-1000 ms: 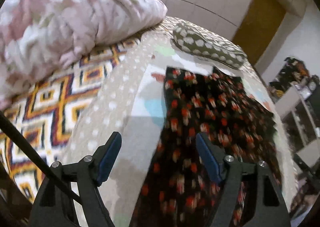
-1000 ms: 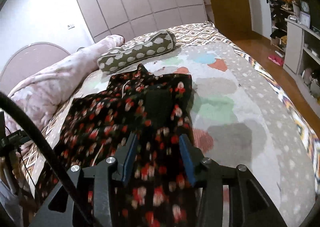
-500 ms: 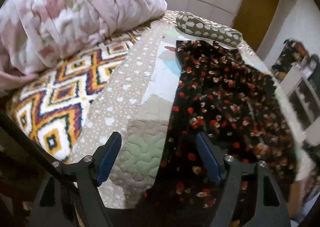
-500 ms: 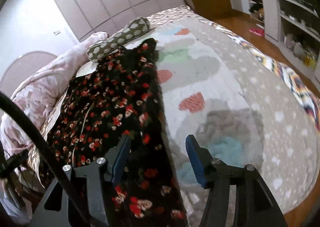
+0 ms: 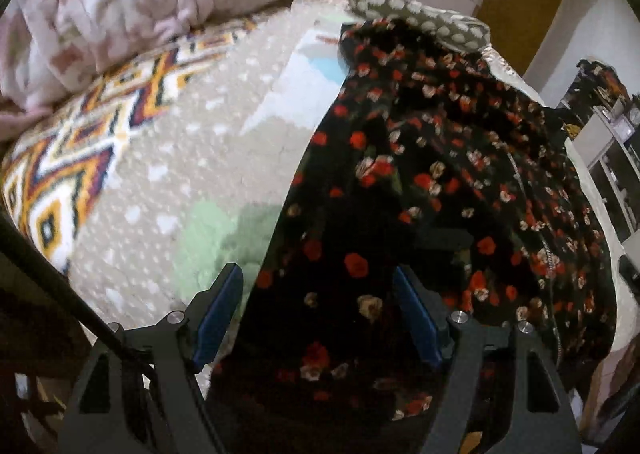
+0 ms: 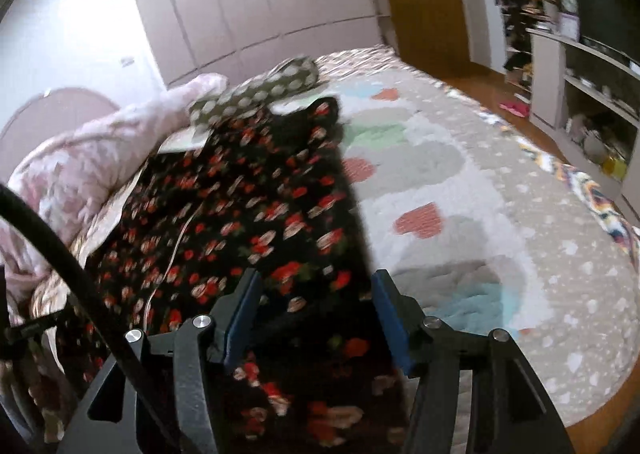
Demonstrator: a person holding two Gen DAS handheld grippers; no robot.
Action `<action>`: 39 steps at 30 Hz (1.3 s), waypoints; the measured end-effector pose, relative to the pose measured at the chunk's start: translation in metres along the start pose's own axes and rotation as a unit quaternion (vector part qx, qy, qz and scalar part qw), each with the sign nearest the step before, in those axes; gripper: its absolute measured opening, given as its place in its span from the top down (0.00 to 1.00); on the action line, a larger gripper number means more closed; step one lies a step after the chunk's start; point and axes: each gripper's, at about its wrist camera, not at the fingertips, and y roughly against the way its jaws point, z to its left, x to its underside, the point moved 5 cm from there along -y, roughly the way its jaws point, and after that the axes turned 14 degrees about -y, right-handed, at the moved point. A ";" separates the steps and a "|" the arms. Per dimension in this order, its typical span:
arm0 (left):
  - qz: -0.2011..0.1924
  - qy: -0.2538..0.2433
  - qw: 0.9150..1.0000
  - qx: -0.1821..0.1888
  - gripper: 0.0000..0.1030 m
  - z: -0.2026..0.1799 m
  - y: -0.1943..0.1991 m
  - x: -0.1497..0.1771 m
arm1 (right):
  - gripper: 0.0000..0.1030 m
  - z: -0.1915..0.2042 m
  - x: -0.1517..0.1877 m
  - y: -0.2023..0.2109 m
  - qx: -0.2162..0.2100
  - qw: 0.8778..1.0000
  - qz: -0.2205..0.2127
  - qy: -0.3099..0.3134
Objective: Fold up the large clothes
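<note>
At bed's foot edge, both the left gripper (image 5: 318, 310) and right gripper (image 6: 316, 318), jaws spread and empty, have dropped onto the floral dress (image 5: 420, 173) hem: grasp imminent.

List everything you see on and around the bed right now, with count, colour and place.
floral garment: one, black with red flowers, spread along the bed
quilt: one, beige with pastel hearts, covering the bed
polka-dot cushion: one, olive with white dots, beyond the garment's far end
fleece blanket: one, pink and white, bunched left of the garment
shelf unit: one, white, right of the bed
left gripper: open, over the garment's near edge
right gripper: open, over the garment's near edge
</note>
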 end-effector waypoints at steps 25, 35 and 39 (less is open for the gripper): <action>0.017 0.017 1.000 0.000 0.00 0.000 -0.015 0.012 | 0.01 0.052 0.055 -0.076 0.088 0.989 0.032 0.114; 0.030 0.018 0.999 0.004 0.09 0.000 -0.004 0.012 | 0.01 0.052 0.058 -0.071 0.080 0.991 0.019 0.107; -0.019 0.017 0.999 0.035 0.32 0.006 0.035 0.002 | 0.03 0.054 0.053 -0.066 0.073 0.990 0.035 0.114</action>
